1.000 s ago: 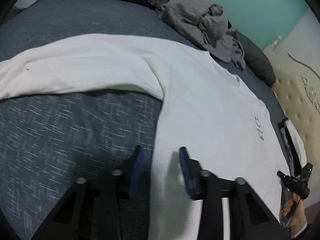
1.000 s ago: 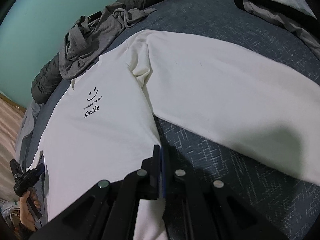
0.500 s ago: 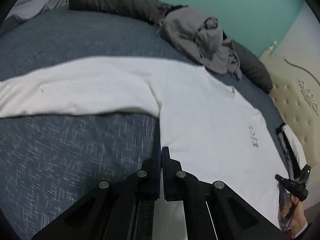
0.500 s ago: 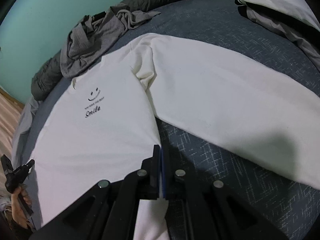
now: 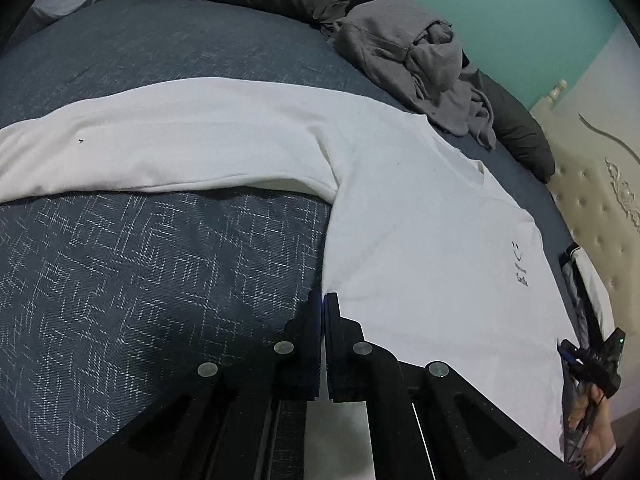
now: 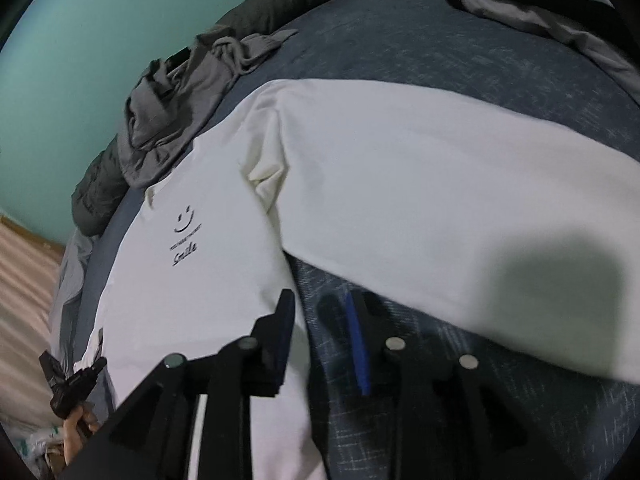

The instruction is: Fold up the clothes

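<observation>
White long-sleeved top [image 5: 420,240] lies face up and flat on the dark blue bed cover [image 5: 140,272], both sleeves spread out sideways, smiley print showing. No fold is visible in it; this layout fits a garment laid out for folding or one opened back up, and the frames do not settle which.

Left gripper [image 5: 323,308]: jaws pressed together right at the side edge of the shirt's body, near the hem. White cloth runs under the tool, but whether any fabric sits between the pads I cannot tell.

Right gripper [image 6: 320,312]: jaws standing wide, straddling the opposite side edge, one finger over white cloth, the other over the cover. Nothing held.

Judgement: the two tools look placed for a matched pinch on the lower side seams. To do that well, take both layers of cloth and none of the cover, and keep the two grips level so the hem stays straight.

Grey garment [image 5: 412,56] heaped beyond the collar, touching or just beside it; worth keeping any fold short of it.
</observation>
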Motion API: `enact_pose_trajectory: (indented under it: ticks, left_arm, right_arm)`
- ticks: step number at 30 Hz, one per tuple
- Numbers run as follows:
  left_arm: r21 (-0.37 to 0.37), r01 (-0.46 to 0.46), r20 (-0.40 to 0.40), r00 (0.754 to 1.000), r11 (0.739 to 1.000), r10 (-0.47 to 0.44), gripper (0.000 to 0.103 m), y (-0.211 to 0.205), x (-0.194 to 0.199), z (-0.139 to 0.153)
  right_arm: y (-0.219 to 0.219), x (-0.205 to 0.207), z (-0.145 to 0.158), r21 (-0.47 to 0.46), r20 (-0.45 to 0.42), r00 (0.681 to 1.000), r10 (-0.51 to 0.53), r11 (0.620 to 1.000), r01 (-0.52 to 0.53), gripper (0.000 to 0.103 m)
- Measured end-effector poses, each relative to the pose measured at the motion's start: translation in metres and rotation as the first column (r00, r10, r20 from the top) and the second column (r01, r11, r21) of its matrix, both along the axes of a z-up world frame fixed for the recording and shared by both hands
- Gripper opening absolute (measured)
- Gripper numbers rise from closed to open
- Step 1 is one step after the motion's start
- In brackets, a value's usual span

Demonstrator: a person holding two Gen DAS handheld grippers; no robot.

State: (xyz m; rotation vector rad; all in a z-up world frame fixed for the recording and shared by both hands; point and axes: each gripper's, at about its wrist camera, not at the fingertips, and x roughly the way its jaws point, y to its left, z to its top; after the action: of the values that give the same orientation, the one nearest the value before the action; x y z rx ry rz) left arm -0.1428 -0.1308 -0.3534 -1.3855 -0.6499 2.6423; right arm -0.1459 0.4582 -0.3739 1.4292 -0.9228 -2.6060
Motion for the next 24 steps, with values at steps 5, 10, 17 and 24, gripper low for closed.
enact_pose_trajectory:
  ticks: [5,10,17,24]
  left_arm:
    - [0.0,-0.001,0.0,1.0,1.0,0.001,0.001,0.001,-0.003,0.0]
    - [0.004,0.0,0.001,1.0,1.0,0.0,0.001,0.002,-0.005,0.0]
    - [0.005,0.019,-0.003,1.0,1.0,-0.019,0.001,0.009,-0.005,0.002]
    - [0.049,0.007,-0.03,1.0,0.999,-0.006,0.001,0.003,-0.005,0.012]
  right_arm:
    - [-0.009,-0.008,-0.007,-0.029,0.026,0.998,0.049,0.998,-0.048,0.031]
    - [-0.027,-0.009,-0.006,0.018,0.043,0.988,0.148,0.989,-0.149,0.002]
    - [-0.003,0.001,0.005,0.066,0.0,1.0,0.031,0.997,-0.031,0.001]
    - [-0.009,0.005,-0.003,0.084,0.015,1.0,0.019,0.996,-0.02,0.001]
